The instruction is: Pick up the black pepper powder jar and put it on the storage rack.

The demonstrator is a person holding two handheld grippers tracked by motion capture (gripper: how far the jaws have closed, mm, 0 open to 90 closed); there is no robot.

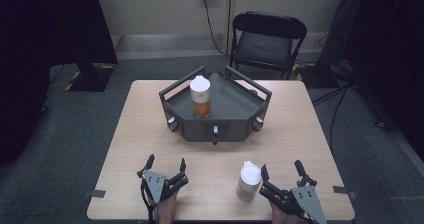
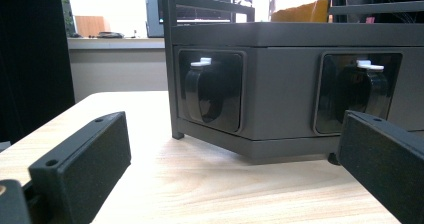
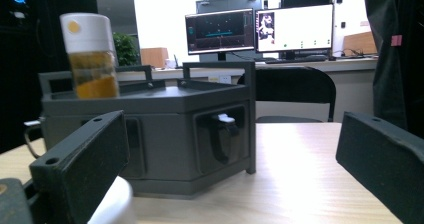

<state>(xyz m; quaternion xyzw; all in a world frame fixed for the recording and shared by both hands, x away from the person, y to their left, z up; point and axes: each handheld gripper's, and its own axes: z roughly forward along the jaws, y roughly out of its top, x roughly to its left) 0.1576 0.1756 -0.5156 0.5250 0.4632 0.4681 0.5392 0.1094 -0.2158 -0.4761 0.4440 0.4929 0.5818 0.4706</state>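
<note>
While orange-filled jar stands in tray, white-capped jar beside right tongs.

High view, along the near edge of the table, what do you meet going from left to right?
Left hand-held gripper → white-capped bottle → right hand-held gripper.

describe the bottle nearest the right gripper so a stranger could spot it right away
Start at the wooden table and go to its near edge, in front of the dark tray. The bottle stands upright just left of the open right gripper. Its body looks pale under its white cap, and it stands on the bare tabletop, whereas the orange-filled bottle stands on the tray.
</note>
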